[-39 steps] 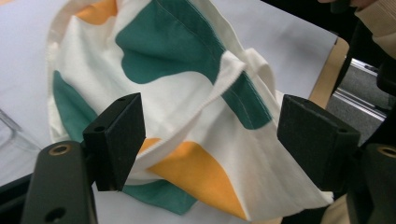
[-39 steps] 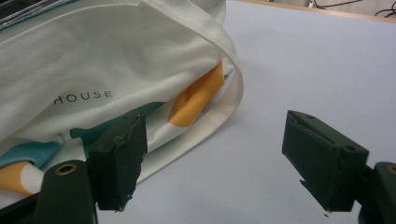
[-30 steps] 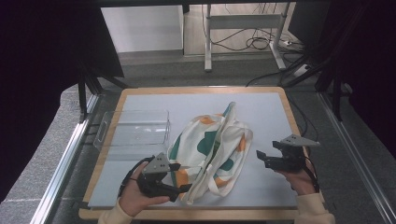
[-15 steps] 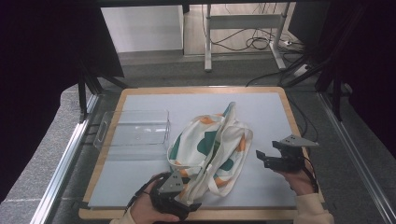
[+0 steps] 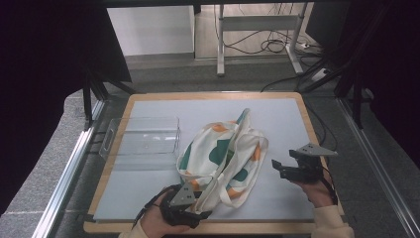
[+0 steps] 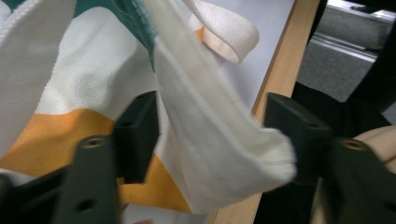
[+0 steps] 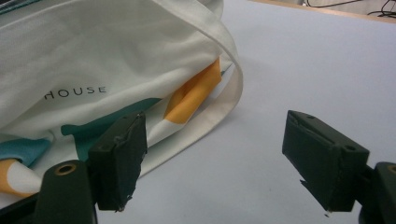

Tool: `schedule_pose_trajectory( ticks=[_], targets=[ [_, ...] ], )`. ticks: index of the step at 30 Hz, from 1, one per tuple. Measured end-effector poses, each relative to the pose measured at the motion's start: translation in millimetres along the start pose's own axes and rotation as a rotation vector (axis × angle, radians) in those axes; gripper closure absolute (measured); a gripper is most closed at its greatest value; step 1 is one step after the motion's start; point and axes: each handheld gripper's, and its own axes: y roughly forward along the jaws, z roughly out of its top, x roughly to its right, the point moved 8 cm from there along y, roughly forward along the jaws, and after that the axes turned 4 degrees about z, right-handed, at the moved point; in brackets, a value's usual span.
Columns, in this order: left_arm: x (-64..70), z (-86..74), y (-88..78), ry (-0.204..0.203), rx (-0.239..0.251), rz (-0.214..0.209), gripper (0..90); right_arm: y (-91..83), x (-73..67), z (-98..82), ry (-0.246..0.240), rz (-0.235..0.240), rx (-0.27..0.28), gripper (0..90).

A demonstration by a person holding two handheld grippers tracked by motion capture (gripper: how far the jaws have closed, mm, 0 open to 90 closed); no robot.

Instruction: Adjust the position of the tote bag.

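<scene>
Left hand-held gripper: the left hand-held gripper [image 5: 198, 214] has come down and toward the near edge since a second ago, and now sits at the near end of the cream cotton tote bag with green and orange patches [image 5: 223, 156].
Left jaws: they have just been closing, with a fold of the bag's cream hem [image 6: 219, 154] between them; in the left gripper view the cloth touches the left jaw, but a gap shows at the right jaw, so the jaws stand apart and are not yet pinching.
Bag position: directly ahead of the left hand-held gripper, lying crumpled on the pale grey surface [image 5: 277, 119], its cream strap loop [image 6: 224, 35] beyond the jaws.
Right hand-held gripper: the right hand-held gripper [image 5: 278, 166] has kept its place, jaws wide apart and empty, with the bag's side just off its left jaw and bare surface between them.
Clear plastic box: the clear plastic box [image 5: 141, 136] sits well beyond and left of the left hand-held gripper, untouched.
Meaning: the left side seems to be in the act of taking hold of the bag's near hem; the grip looks unfinished, so a lift now would probably slip.
Next need: likely more closing on the fold, then the right side reaching in for the opposite edge.
</scene>
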Motion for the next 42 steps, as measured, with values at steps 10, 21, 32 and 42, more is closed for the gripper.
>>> schedule_pose_trajectory(
  ticks=[10, 21, 32, 42],
  targets=[
    [-26.4, -1.2, -13.9, -0.112, 0.025, 0.014, 74.2, -0.7, -1.3, 1.4, 0.006, 0.011, 0.008, 22.0],
    [-32.9, -1.0, -16.4, -0.159, 0.043, 0.02, 77.8, -1.3, -1.5, 1.5, 0.024, 0.033, 0.001, 21.2],
    [-32.4, -2.3, -15.5, -0.14, 0.046, 0.013, 78.0, -2.8, -5.7, 15.6, 0.028, 0.031, 0.012, 22.3],
    [-31.5, -0.7, -18.4, -0.127, 0.057, 0.014, 78.1, 9.9, -13.7, 52.8, 0.059, 0.019, 0.011, 19.8]
  ],
)
